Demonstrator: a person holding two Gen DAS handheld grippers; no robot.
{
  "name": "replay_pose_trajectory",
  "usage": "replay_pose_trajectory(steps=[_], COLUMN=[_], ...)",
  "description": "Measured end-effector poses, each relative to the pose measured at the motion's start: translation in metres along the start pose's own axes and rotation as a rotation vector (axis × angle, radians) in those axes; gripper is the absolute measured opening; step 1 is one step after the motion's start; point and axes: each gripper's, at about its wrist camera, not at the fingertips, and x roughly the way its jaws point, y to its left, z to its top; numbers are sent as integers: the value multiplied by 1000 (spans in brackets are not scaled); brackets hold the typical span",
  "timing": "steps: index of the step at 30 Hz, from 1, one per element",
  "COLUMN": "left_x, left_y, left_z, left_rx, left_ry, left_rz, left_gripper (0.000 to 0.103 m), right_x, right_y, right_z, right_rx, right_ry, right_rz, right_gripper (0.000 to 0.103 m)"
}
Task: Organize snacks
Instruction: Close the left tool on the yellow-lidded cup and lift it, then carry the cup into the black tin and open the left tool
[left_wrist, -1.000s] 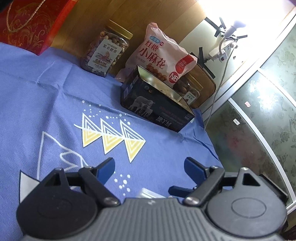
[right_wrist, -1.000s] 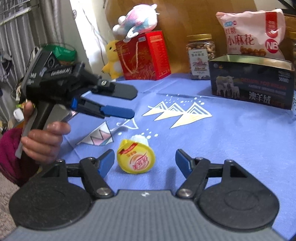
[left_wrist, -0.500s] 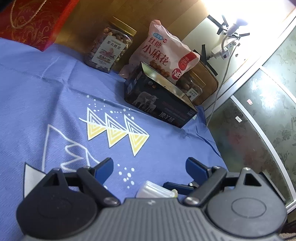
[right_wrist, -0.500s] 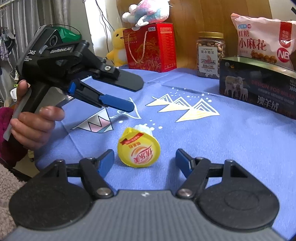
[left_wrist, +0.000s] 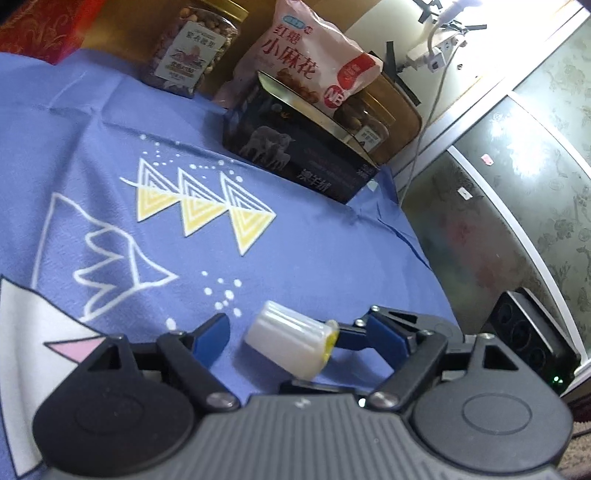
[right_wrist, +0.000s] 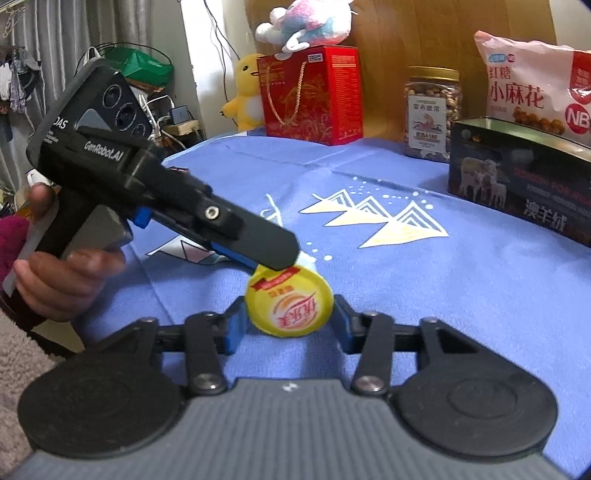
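Note:
A small white cup with a yellow foil lid (right_wrist: 290, 308) lies on its side on the blue cloth; it also shows in the left wrist view (left_wrist: 291, 343). My right gripper (right_wrist: 288, 325) has closed its blue pads on the lid end of the cup. My left gripper (left_wrist: 295, 332) is open, with the cup body between its fingers, not pressed. In the right wrist view the left gripper's fingers (right_wrist: 258, 247) reach over the far end of the cup. A dark open tin box (left_wrist: 295, 155) stands at the back right of the table.
A pink snack bag (left_wrist: 314, 62) leans behind the tin box, and a nut jar (left_wrist: 192, 48) stands left of it. A red gift box (right_wrist: 310, 94) with plush toys is at the far left. The table's right edge (left_wrist: 417, 251) drops off beside a glass door.
My right gripper has closed from open onto the cup's lid end. My left gripper has moved in so that its open fingers now straddle the cup.

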Motion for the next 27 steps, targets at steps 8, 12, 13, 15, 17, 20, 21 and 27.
replay_pose_trajectory(steps=[8,12,13,15,17,20,21,27], left_x=[15,25,28,35,44,58,62,89], left_y=[-6,-16,-19,-24,-29,-36,-38,-48], left_z=[15,33,37,48,59,74,80,110], left_rx=[23,69,78,93,108,119,120,140], left_ry=[16,14,14,16,20,27,31,43], left_rz=[21,28,26,22,18,17,17,5], left_gripper=[69,69,69,69,69,69,69,69], right_x=[0,-3,-4,-6,-8,-11,-11,-16], right_y=[-8,-16,-19,-27,-37,-52,-56,-82], right_z=[8,20,24,31,38,47,48,59], right_rx=[19,-2,-7,-12,-8,6,8,33], right_ry=[-35,-72,-84,-107,-133,-165,-174,-243], right_rz=[-38,-75,-86,-104,-119,-144,-155,-222], right_gripper=[50,50,50,50,50,50,50,50])
